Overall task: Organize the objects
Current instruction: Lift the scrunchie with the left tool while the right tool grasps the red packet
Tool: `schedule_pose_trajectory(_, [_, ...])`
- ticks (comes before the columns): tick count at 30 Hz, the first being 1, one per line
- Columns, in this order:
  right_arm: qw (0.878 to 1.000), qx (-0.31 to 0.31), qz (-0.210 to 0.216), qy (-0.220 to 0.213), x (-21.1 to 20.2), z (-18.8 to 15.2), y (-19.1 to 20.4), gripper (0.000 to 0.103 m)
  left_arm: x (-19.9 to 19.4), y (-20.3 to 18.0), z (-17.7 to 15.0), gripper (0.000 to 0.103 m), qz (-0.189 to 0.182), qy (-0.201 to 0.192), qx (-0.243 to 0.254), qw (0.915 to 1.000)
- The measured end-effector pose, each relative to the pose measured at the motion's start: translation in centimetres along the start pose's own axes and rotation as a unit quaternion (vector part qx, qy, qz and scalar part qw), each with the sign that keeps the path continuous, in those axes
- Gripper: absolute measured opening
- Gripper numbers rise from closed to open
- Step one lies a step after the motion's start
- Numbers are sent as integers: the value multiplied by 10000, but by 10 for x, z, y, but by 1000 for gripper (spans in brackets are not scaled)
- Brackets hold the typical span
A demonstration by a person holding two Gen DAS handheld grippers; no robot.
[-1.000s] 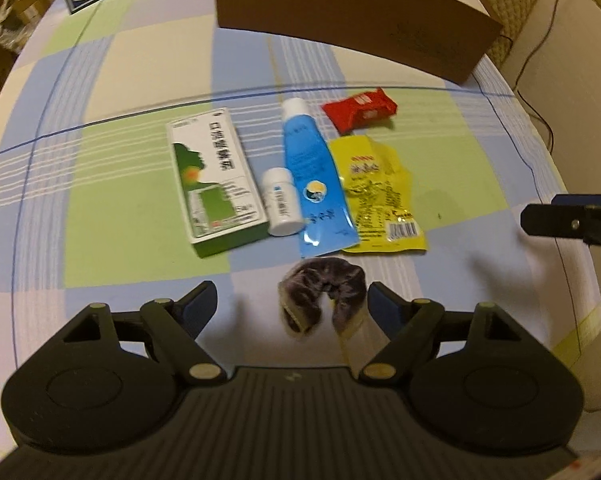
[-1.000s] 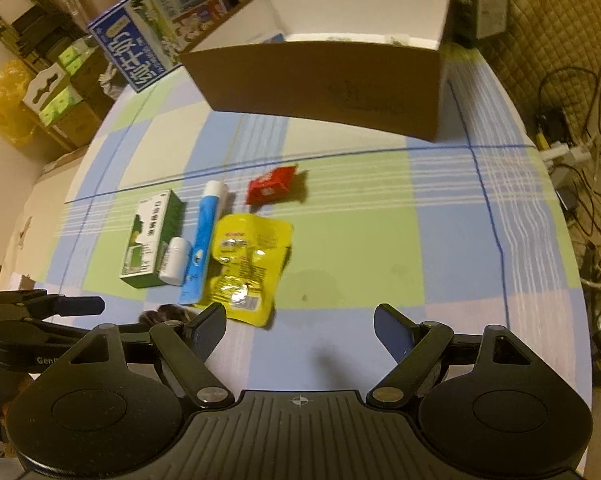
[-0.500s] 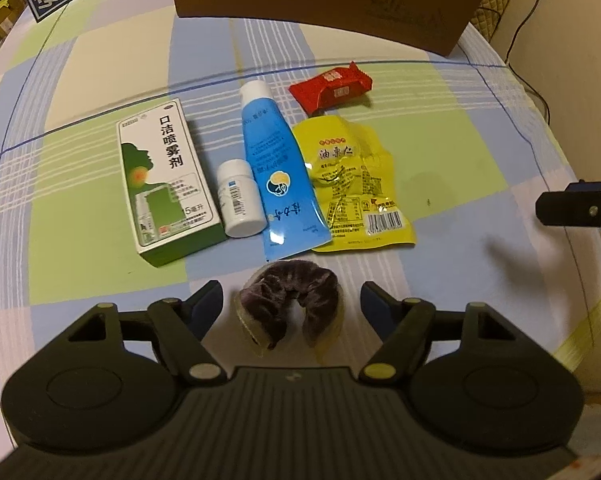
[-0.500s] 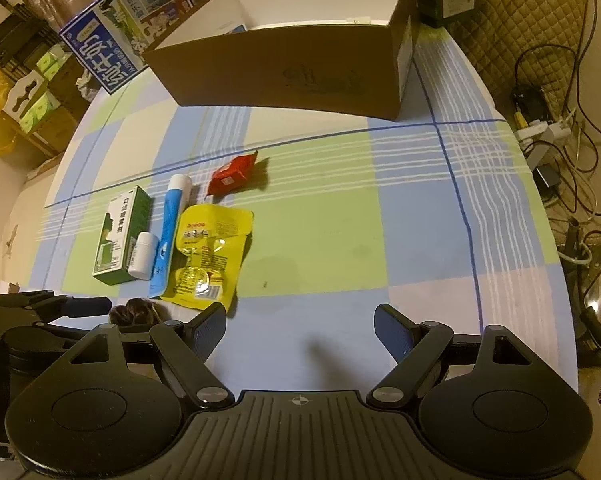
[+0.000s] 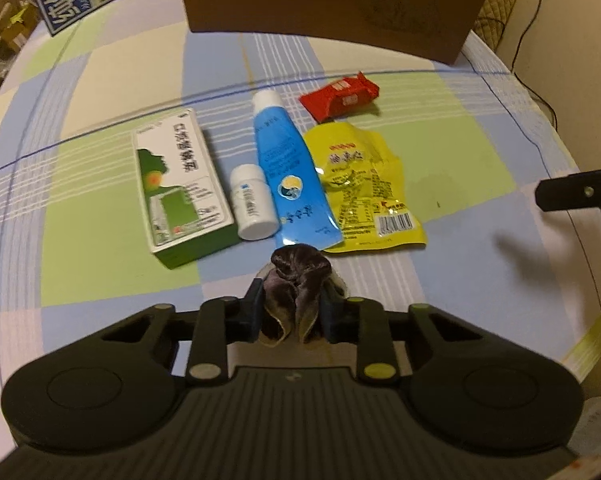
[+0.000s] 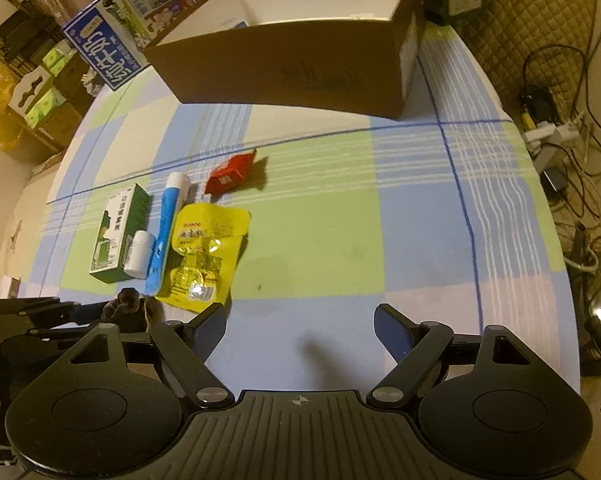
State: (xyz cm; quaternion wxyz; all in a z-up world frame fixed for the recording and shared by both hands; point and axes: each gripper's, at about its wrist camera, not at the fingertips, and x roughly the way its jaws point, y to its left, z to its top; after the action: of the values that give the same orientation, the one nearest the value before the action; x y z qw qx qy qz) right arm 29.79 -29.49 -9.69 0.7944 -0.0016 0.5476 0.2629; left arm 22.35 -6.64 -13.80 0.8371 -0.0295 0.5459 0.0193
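Jaws of the left gripper are pressed together on the dark velvet scrunchie, which bulges up between the two blue pads; the jaws of the right gripper stand wide with nothing between them, above a bare part of the counter. The scrunchie is at the near edge of the group, just in front of the tail of the blue tube.

Just beyond lie, side by side, the green-and-white box, the small white bottle, the blue tube and the yellow snack pouch. The red packet is a little further. At the far side stands the open cardboard box, probably the place where things must go.

I judge the step in hand is to lift the scrunchie and carry it to the box. The fabric is soft and folded, so the grip should stay firm, because a loose fold may slip out. It is better to rise straight up first, since the tube tail and the pouch corner are very near and can be dragged. Then pass above the row, high enough for the box wall, and release only when well inside.
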Motion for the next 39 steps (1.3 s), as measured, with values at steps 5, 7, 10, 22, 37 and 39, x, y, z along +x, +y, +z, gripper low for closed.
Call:
schedule_pose_trajectory(5, [9996, -226, 127, -142, 5, 12, 10, 79, -24, 17, 4, 21, 138, -250, -273, 9992])
schedule_pose_trajectory(7, [9992, -297, 187, -198, 9, 16, 14, 79, -36, 29, 9, 21, 231, -413, -456, 9978])
schedule_pose_trajectory(10, [9984, -387, 292, -280, 15, 23, 20, 79, -52, 46, 16, 21, 396, -647, -666, 9949])
schedule_pose_trajectory(22, [9968, -358, 564, -442, 73, 70, 38, 63, -57, 101, 54, 21, 828, -934, -989, 9872])
schedule_pose_trajectory(37, [9947, 581, 814, -251, 136, 105, 31, 43, -35, 123, 76, 21, 774, -768, -870, 9902])
schedule_pose_trajectory(39, [9943, 591, 857, -246, 140, 107, 33, 38, -32, 125, 78, 21, 758, -748, -854, 9906])
